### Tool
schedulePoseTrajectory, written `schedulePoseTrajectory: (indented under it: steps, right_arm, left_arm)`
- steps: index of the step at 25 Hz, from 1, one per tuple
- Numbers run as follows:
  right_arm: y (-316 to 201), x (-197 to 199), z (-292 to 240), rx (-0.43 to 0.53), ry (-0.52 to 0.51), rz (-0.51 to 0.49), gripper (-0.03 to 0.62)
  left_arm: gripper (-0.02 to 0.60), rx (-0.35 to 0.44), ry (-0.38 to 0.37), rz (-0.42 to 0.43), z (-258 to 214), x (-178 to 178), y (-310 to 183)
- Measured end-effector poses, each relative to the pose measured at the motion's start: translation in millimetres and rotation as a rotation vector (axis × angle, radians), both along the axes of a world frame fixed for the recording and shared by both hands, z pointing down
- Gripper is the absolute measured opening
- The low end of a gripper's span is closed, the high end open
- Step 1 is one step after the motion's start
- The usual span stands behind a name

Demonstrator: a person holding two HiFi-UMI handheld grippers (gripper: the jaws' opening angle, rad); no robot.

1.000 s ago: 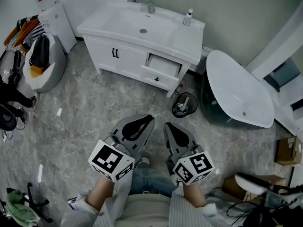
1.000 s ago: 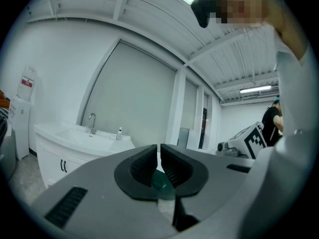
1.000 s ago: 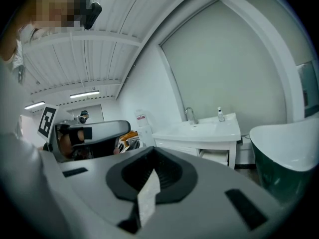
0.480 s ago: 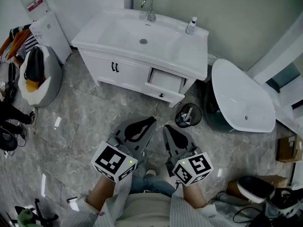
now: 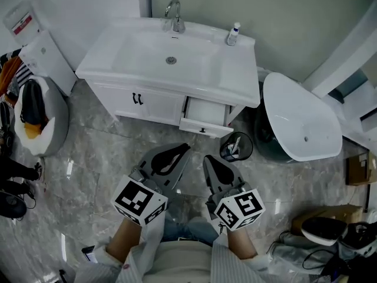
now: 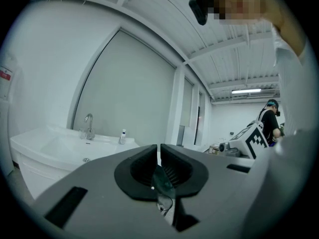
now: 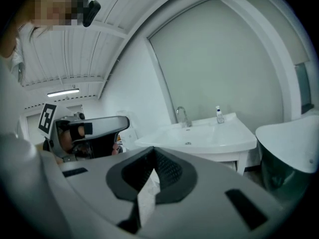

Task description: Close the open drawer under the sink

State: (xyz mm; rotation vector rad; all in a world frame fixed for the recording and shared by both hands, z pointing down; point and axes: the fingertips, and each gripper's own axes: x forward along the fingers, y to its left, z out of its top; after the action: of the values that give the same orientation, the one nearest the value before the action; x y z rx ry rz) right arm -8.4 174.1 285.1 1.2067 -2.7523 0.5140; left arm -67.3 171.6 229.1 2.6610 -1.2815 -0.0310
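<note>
The white sink cabinet (image 5: pixel 168 61) stands against the far wall. Its right-hand drawer (image 5: pixel 205 118) is pulled partly out, showing a white inside and a small dark handle (image 5: pixel 202 130) on the front. My left gripper (image 5: pixel 184 148) and right gripper (image 5: pixel 207 158) hover side by side over the marble floor, a short way in front of the drawer and touching nothing. Both are shut with nothing between the jaws. The left gripper (image 6: pixel 158 151) view has the sink (image 6: pixel 60 146) to its left. From the right gripper (image 7: pixel 152 153), the sink (image 7: pixel 204 133) lies ahead.
A black waste bin (image 5: pixel 235 147) stands on the floor just right of the drawer. Beside it is a white tub (image 5: pixel 300 119). On the basin are a faucet (image 5: pixel 174 9) and a soap bottle (image 5: pixel 233 34). A grey seat with bags (image 5: pixel 35 119) is at the left.
The head view has come closer to the cabinet, which now sits larger and lower in the frame. Both grippers stay shut and side by side.
</note>
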Motion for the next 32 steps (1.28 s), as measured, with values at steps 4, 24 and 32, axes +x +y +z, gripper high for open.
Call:
schedulePoseTrajectory:
  steps: [4, 24, 32]
  right_arm:
    - [-10, -8, 8, -0.011, -0.001, 0.055, 0.009]
    - [-108, 32, 39, -0.086, 0.017, 0.186, 0.009]
    - [-182, 50, 34, -0.098, 0.023, 0.163, 0.009]
  left_arm:
    - [0.032, -0.008, -0.007, 0.046, 7, -10, -11]
    - [0.032, -0.076, -0.002, 0.11, 38, 7, -111]
    - [0.032, -0.06, -0.012, 0.113, 23, 36, -188]
